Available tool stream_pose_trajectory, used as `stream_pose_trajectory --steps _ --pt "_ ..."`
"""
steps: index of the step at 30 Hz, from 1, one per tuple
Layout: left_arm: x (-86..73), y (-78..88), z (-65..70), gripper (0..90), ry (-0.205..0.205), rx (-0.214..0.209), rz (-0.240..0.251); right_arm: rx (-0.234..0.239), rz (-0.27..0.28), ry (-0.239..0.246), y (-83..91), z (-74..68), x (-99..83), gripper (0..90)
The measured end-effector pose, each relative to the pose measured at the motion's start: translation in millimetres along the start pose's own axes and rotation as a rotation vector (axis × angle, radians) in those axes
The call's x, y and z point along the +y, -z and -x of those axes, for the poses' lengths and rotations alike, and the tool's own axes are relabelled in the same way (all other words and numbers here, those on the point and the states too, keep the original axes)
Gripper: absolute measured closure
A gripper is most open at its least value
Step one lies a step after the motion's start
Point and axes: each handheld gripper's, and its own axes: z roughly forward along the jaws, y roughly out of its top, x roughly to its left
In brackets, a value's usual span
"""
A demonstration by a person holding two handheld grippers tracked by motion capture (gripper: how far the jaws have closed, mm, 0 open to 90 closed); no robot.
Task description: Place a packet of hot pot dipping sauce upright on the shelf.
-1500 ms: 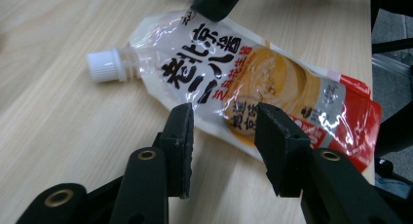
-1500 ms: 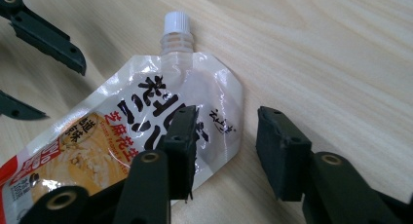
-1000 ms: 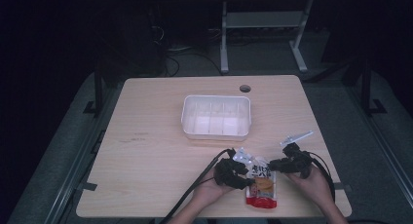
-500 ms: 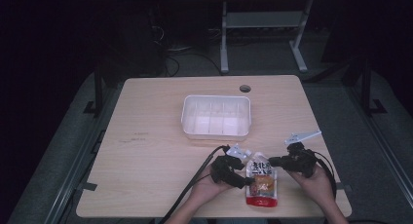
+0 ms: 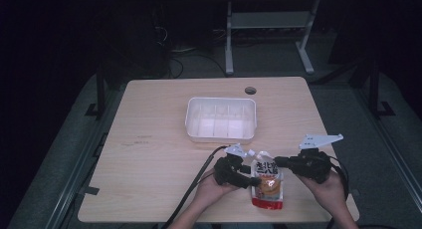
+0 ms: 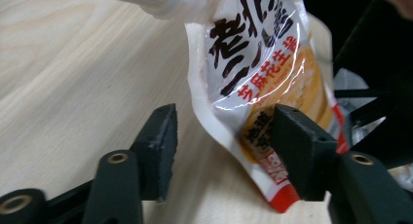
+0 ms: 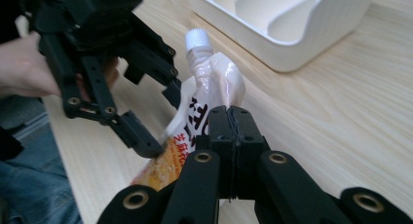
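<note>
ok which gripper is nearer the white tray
Left. The left gripper sits just in front of the white tray, below its near rim; the right gripper is off past the tray's right corner.

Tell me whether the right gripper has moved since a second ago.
Yes. In the high view the right gripper, its jaws shut on the pouch, has shifted slightly toward the white tray, lifting the pouch's top edge.

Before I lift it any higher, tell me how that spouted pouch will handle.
Likely floppy: the spouted pouch creases and buckles above the right tongs, shut on its edge. Its glossy film may be slippery. Its bulging lower part suggests contents that could make it sag and swing.
</note>
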Motion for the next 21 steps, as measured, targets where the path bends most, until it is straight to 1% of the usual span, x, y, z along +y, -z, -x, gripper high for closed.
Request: stream_pose_trajectory --steps 1,3,8,9,10,11,12,13,14,15,16,17,18,19,20,21 --pt "0.9 1.7 0.3 47.9 0.002 -0.030 0.017 0.009 0.007 -0.003 1.1 0.0 0.0 88.8" --pt "2.0 4.0 1.6 55.2 -0.002 -0.047 0.037 0.027 0.021 -0.006 2.4 0.4 -0.1 88.8" --pt "3.1 6.9 2.4 68.0 -0.004 -0.055 0.039 0.045 0.034 -0.006 2.9 0.6 -0.4 88.8" --pt "3.1 8.3 2.0 74.9 -0.002 -0.059 0.039 0.048 0.037 -0.012 3.3 1.2 -1.0 88.8" --pt "3.3 9.4 1.9 74.9 -0.005 -0.059 0.036 0.048 0.037 -0.012 3.3 1.2 -1.0 88.8" --pt "3.4 10.6 1.8 83.5 -0.009 -0.064 0.037 0.059 0.042 -0.015 3.8 3.0 -2.1 88.6" --pt "3.4 11.1 2.0 83.5 -0.008 -0.071 0.039 0.059 0.042 -0.015 3.8 3.0 -2.1 88.6" --pt "4.0 11.3 4.2 88.1 -0.022 -0.065 0.037 0.075 0.047 -0.017 4.2 4.8 -2.8 88.3" --pt "4.0 11.3 4.2 88.5 -0.022 -0.065 0.037 0.075 0.047 -0.017 4.2 4.8 -2.8 88.3" --pt "4.7 11.1 6.7 89.0 -0.037 -0.054 0.033 0.084 0.045 -0.020 4.7 6.3 -3.9 87.4" --pt "4.7 11.1 6.7 89.2 -0.037 -0.054 0.033 0.084 0.045 -0.020 4.7 6.3 -3.9 87.4" --pt "5.1 10.9 9.1 89.5 -0.056 -0.045 0.030 0.097 0.045 -0.023 4.9 8.9 -5.6 85.7" --pt "5.2 10.7 10.6 89.7 -0.065 -0.038 0.029 0.106 0.043 -0.031 4.8 11.4 -6.9 82.1" --pt "5.2 10.7 10.6 89.8 -0.065 -0.038 0.029 0.106 0.043 -0.031 4.8 11.4 -6.9 82.1" --pt "6.0 10.9 13.1 89.9 -0.082 -0.024 0.023 0.146 0.034 -0.066 2.9 19.7 -11.0 69.3" --pt "6.4 11.1 14.1 89.9 -0.090 -0.020 0.022 0.162 0.025 -0.088 1.5 23.8 -13.7 66.2"
